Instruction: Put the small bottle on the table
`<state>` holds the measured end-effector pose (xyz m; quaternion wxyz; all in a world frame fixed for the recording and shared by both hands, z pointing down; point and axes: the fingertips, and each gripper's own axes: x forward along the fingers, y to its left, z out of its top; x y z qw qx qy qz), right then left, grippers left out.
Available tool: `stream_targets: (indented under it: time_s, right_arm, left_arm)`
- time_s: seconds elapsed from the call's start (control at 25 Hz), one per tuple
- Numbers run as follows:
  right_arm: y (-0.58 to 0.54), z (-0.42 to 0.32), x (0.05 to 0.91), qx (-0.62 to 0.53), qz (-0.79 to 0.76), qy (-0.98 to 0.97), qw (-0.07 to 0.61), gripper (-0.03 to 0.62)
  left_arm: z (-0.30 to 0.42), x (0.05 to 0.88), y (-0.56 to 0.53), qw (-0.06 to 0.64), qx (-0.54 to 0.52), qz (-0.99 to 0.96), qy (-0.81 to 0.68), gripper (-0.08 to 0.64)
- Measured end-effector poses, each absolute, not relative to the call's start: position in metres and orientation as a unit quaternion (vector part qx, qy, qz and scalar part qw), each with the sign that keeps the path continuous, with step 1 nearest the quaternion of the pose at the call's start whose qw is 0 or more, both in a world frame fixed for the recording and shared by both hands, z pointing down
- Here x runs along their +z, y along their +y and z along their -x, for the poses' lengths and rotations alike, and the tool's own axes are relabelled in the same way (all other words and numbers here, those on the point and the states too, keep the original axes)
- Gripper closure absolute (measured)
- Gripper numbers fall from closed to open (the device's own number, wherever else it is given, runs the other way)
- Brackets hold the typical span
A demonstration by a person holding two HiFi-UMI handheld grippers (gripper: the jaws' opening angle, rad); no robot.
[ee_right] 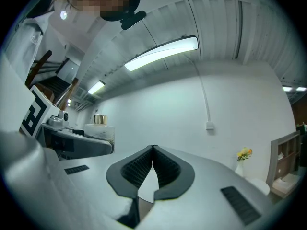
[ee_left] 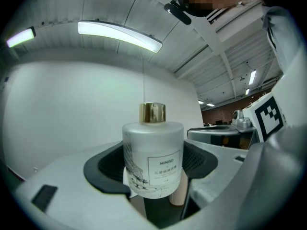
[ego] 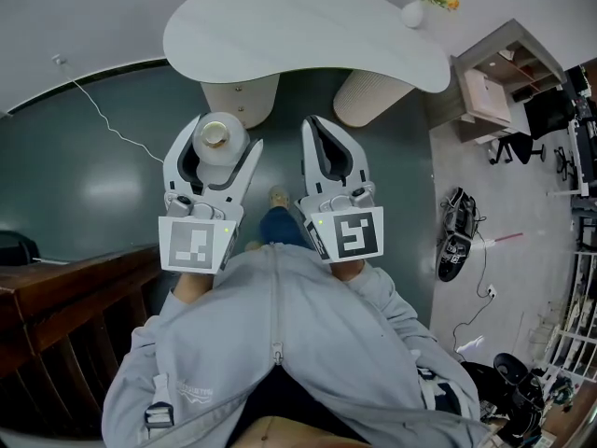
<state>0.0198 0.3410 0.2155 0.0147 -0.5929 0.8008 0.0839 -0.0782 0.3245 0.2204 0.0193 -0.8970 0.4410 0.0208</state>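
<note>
A small frosted white bottle (ego: pixel 215 147) with a gold cap stands upright between the jaws of my left gripper (ego: pixel 222 134), which is shut on its body. The left gripper view shows the bottle (ee_left: pixel 152 157) close up, with a printed label, pressed by the dark ribbed pads (ee_left: pixel 112 166) on both sides. My right gripper (ego: pixel 313 124) is level with it to the right, shut and empty, its pads meeting at the tips (ee_right: pixel 153 150). The white curved table (ego: pixel 308 26) lies ahead of both grippers, some way beyond them.
The table rests on two ribbed cylinder legs (ego: pixel 241 96). A white vase with yellow flowers (ego: pixel 415 9) stands at its right end. A wooden railing (ego: pixel 56 315) is at the left. A shelf unit (ego: pixel 508 73), an office chair (ego: pixel 508 147) and black gear (ego: pixel 457 236) are at the right.
</note>
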Motion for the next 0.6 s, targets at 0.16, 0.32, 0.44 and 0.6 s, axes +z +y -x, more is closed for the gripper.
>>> stream_targets:
  time_s: [0.16,0.32,0.44,0.6]
  right_arm:
    - [0.302,-0.035,0.216,0.081,0.585,0.807,0.014,0.566]
    - [0.259,-0.046,0.217,0.082,0.576,0.813,0.016,0.566]
    - [0.231,-0.053,0.217,0.085,0.566,0.82,0.017,0.566]
    - [0.201,-0.063,0.214,0.092,0.55,0.83,0.023,0.566]
  left_arm:
    - [0.068,0.225,0.289,0.019,0.01,0.891,0.453,0.229]
    - [0.058,0.226,0.249,0.024,0.001,0.888,0.459,0.229]
    - [0.051,0.225,0.224,0.022,0.001,0.882,0.471,0.229]
    - [0.043,0.225,0.194,0.029,0.003,0.874,0.485,0.229]
